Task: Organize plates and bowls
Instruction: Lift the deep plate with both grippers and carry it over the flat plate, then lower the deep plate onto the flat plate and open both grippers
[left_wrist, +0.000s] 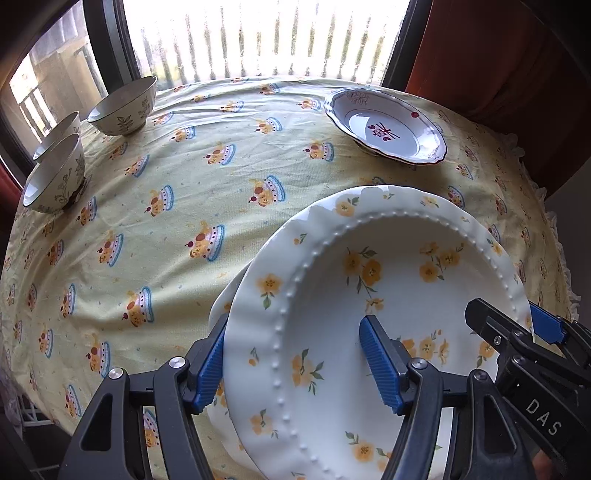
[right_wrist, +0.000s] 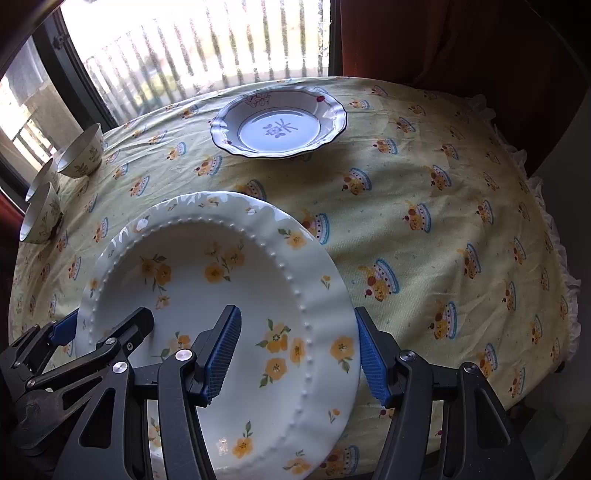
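A large white plate with yellow flowers (left_wrist: 406, 258) (right_wrist: 207, 266) hangs tilted just above the tablecloth, held from both sides. My left gripper (left_wrist: 295, 321) is shut on its left rim, one blue pad outside and one inside the well. On the opposite rim my right gripper (right_wrist: 297, 312) is shut the same way. Each gripper also shows in the other's view: the right gripper (left_wrist: 511, 317) and the left gripper (right_wrist: 103, 325). A white edge shows under the plate; I cannot tell what it is. A scalloped plate with a red-and-purple motif (left_wrist: 384, 125) (right_wrist: 279, 125) sits at the far side.
Three leaf-patterned bowls (left_wrist: 123, 105) (left_wrist: 55, 173) (right_wrist: 79, 151) stand at the far left, two of them nested or close together. The round table wears a yellow cake-print cloth (left_wrist: 166, 221) (right_wrist: 443, 221) with a frilled edge. A window and red curtains (right_wrist: 443, 37) are behind.
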